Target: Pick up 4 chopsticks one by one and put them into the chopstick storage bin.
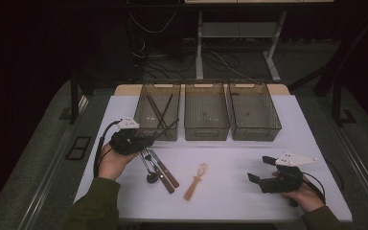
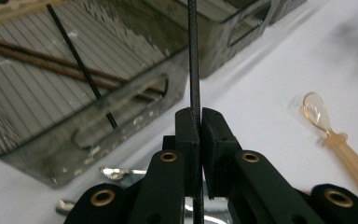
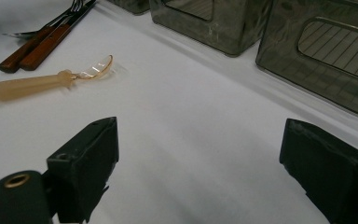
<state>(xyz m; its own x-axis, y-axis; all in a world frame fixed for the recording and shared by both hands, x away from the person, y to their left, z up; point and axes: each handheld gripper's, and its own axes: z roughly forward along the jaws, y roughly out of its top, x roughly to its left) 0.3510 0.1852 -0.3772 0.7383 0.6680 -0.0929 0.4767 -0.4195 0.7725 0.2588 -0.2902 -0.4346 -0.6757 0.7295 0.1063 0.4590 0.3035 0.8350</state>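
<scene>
White tabletop [image 1: 230,191] under a dark room; three smoky clear bins stand in a row at its far side. From my remote seat I read the figure as follows.

Left gripper [image 1: 146,140]: my left hand [image 1: 111,162] holds it at the near corner of the left bin [image 1: 143,128], wrist low, forearm coming in from the bottom edge, jaws pointing right and away toward that bin. In the left gripper view the two pads are clenched on a thin black chopstick [image 2: 194,70].

Right gripper [image 1: 261,170]: my right hand [image 1: 306,195] rests it low over the near right of the table, jaws pointing left along the surface. The jaws stand wide apart, released, with bare table between them.

Writing: I can read no brand, label or lettering on the bins, the cutlery or the grippers.

Chopstick: it runs straight through the pads, its long axis in line with the jaws, the far end reaching over the left bin's near corner. In the high view it slants up and to the right from the gripper. More chopsticks [image 1: 157,111] lie crossed inside that bin.

On the table near the left gripper lie a fork, a spoon and a wood-handled knife [image 1: 162,170]; an amber plastic spoon [image 1: 195,182] lies apart, bowl away from me.
</scene>
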